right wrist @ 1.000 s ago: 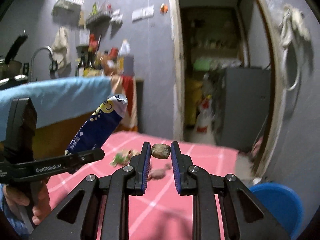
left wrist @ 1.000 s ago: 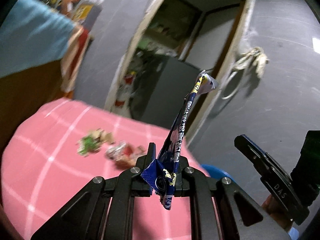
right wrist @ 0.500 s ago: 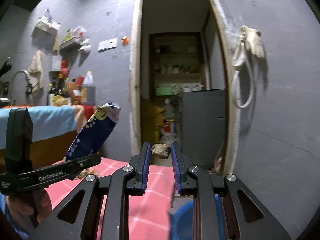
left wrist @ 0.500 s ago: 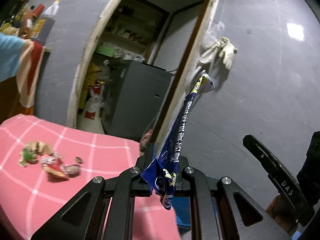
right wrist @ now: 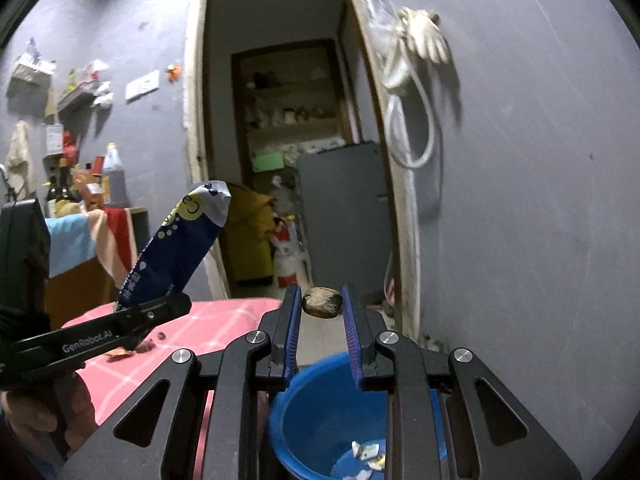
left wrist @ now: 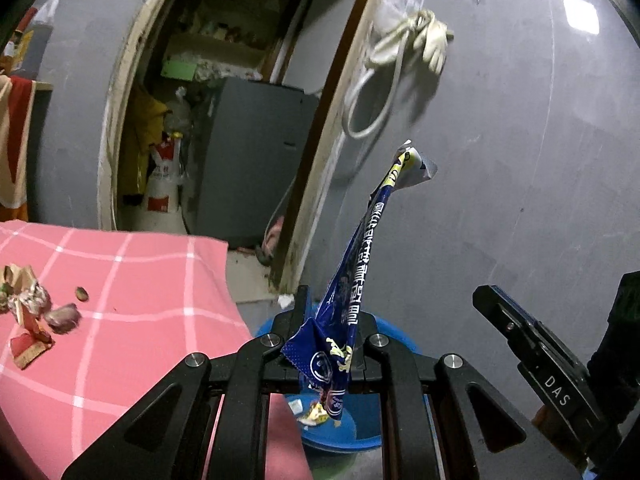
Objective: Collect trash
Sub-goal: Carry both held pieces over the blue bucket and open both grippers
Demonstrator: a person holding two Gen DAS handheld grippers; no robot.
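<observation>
We've got 2 loads: our right gripper (right wrist: pixel 321 306) pinching a brown nutshell (right wrist: pixel 321 302), left gripper (left wrist: pixel 326 342) clamping the upright blue wrapper (left wrist: pixel 352 276), blue bucket (right wrist: pixel 320 404) directly below both.

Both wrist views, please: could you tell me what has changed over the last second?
Both tongs swung from over the pink tablecloth towards the blue bucket, now below them. Unchanged: left tongs clamp the blue wrapper, right tongs pinch the brown shell; nothing released.
</observation>
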